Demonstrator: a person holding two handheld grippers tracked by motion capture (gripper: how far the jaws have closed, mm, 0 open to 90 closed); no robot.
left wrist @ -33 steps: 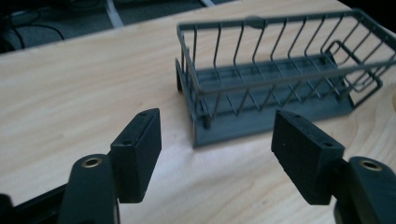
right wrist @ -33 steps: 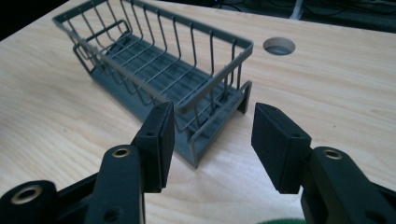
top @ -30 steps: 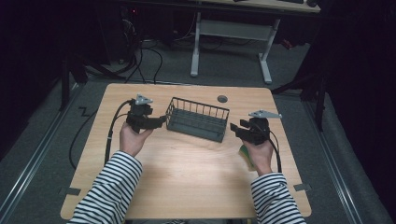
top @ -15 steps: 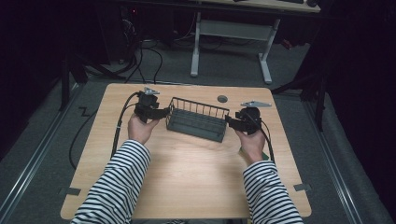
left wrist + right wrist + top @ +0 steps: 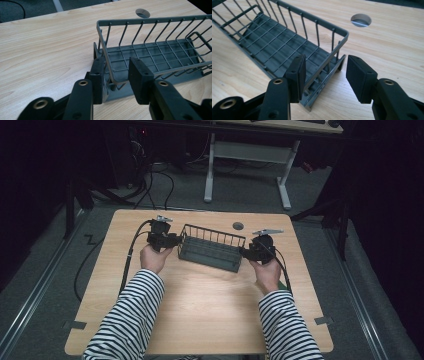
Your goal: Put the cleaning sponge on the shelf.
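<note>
Both tools have just been closing around the wire basket (image 5: 212,248), sitting mid-tabletop (image 5: 210,315). The left tool (image 5: 116,75) and right tool (image 5: 324,75) are straddling its end walls, not yet clamping; lifting is remaining.

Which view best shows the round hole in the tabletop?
Right gripper view: the hole is large and whole on bare wood beyond the wire basket. Left gripper view cuts its top edge; high view shows a small dark dot.
</note>
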